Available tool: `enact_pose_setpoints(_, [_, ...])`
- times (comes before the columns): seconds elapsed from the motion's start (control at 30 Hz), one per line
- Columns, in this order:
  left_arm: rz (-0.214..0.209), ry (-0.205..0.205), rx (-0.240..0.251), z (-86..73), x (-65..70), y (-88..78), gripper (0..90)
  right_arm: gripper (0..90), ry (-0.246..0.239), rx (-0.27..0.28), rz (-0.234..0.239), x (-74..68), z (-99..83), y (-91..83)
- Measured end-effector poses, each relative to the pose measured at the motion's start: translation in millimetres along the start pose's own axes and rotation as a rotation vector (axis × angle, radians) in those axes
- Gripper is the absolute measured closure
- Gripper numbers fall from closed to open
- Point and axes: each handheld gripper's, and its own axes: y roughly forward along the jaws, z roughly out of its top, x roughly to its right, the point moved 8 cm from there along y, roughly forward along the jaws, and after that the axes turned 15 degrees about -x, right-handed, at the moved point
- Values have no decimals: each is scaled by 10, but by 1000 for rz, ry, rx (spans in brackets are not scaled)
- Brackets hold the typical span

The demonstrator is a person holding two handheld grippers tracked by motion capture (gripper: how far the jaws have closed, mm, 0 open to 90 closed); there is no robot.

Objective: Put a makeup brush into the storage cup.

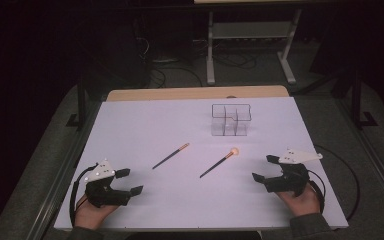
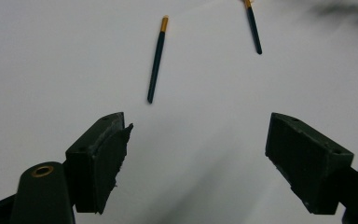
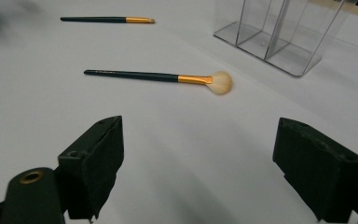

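L gripper (image 1: 130,181) & R gripper (image 1: 261,168): jaws apart, empty. Two brushes (image 1: 171,155) (image 1: 219,163) on table (image 1: 130,130) btwn them.

On the worktop (image 1: 130,125), two brushes side by side near the middle: slim brush (image 1: 170,155) to the left, round-headed brush (image 1: 219,162) to the right, both lying flat and slanted, heads toward the far right, well apart from each other. Clear compartment organizer (image 1: 231,120) standing farther back, right of centre, beyond the round-headed brush and apart from it. Left gripper (image 1: 129,181) at the near left corner, right gripper (image 1: 264,168) at the near right, each nearer than the brushes, touching neither, nothing between the spread fingers.
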Motion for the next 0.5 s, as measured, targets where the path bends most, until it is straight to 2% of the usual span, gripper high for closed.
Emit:
enact_pose_setpoints(0.17, [0,11,-13,8,-2,27,199,154,-5,1,-2,6,5,3])
enact_pose_setpoints(0.5, [4,2,-5,29,-11,29,199,153,-1,6,1,15,7,-2])
